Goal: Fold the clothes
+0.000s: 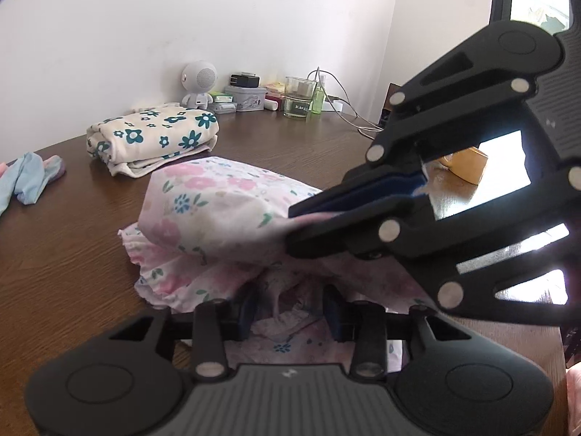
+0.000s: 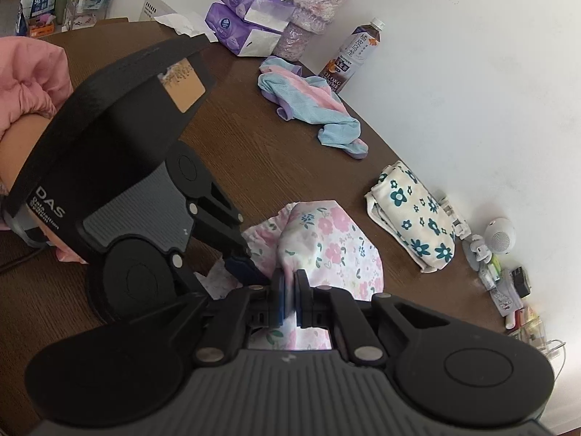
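Note:
A pink floral garment (image 1: 203,210) (image 2: 326,239) lies bunched on the brown table (image 1: 72,254). My right gripper (image 1: 290,229) (image 2: 290,298) comes in from the right in the left wrist view and is shut on a raised fold of that garment, lifting it. Low and close in the left wrist view, my left gripper (image 1: 290,312) (image 2: 250,272) stands open; loose floral cloth lies between its blue pads (image 1: 248,309) without being pinched. A folded cream garment with teal flowers (image 1: 152,138) (image 2: 414,218) rests farther back. A crumpled blue and pink garment (image 1: 29,178) (image 2: 312,101) lies off to the side.
Along the wall stand a white round speaker figure (image 1: 199,81), a glass jar (image 1: 298,96), small boxes and cables. Purple tissue packs (image 2: 243,18), a drink bottle (image 2: 354,54) and a vase sit at the far end. A pink sleeve (image 2: 29,83) shows behind the left gripper.

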Tool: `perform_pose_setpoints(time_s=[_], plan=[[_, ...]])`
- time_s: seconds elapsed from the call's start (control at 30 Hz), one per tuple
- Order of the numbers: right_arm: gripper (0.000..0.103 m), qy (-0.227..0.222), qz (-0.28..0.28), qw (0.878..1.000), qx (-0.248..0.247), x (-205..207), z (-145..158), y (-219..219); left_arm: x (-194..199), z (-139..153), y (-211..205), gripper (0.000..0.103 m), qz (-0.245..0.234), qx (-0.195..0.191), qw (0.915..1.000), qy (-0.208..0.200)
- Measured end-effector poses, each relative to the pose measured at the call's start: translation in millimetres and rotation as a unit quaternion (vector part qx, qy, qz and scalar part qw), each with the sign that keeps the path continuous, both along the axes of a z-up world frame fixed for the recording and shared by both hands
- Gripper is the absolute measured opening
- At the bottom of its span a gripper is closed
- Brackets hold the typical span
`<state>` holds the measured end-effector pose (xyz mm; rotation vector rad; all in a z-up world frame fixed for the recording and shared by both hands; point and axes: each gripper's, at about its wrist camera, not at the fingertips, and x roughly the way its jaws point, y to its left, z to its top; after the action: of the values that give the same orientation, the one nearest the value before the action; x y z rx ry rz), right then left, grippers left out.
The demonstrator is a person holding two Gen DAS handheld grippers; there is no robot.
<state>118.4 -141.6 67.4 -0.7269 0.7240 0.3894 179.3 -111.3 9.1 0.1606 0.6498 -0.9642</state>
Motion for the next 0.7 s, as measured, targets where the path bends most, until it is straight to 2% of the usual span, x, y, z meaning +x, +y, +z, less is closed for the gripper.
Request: perform_pose_setpoints(time_s=[0.07,0.2,0.3,0.33,0.43,0.5,0.57,0.63,0.7], plan=[[0.005,0.008,-0.008,1.000,0.018,2.5,-2.1,-0.8,-6.4,4.0,7.7,0.049,-0.007,0.008,0.9999,-0.008],[0.008,0.028,-0.033,0.996,0.083,8.1,-2.5,-11.2,-16.7,12.1,28.0,0.050,-0.006,0.020,0.9996,-0.021],[0.017,0.050,-0.043,0.988,0.142,11.3,-6.5,-20.0,-16.6,16.9,47.5,0.050,0.020,0.027,0.9992,-0.024],[0.022,0.058,-0.045,0.984,0.161,12.2,-8.7,-22.7,-14.7,17.3,53.6,0.052,0.031,0.030,0.9988,-0.022],[0.024,0.080,-0.055,0.969,0.226,12.8,-16.1,-34.3,-5.0,17.3,69.6,0.052,0.071,0.034,0.9969,-0.011],[0.024,0.083,-0.066,0.955,0.276,10.5,-15.2,-47.5,-0.2,19.7,79.4,0.052,0.088,0.022,0.9959,-0.004],[0.024,0.063,-0.082,0.936,0.337,2.7,-5.8,-70.0,0.1,25.8,86.7,0.052,0.099,0.006,0.9950,-0.009],[0.024,0.029,-0.101,0.920,0.377,-7.6,2.9,-93.6,-2.9,33.3,86.3,0.052,0.101,-0.011,0.9946,-0.021],[0.024,0.005,-0.127,0.915,0.382,-15.5,3.5,-111.9,-8.0,40.2,78.6,0.052,0.095,-0.022,0.9946,-0.036]])
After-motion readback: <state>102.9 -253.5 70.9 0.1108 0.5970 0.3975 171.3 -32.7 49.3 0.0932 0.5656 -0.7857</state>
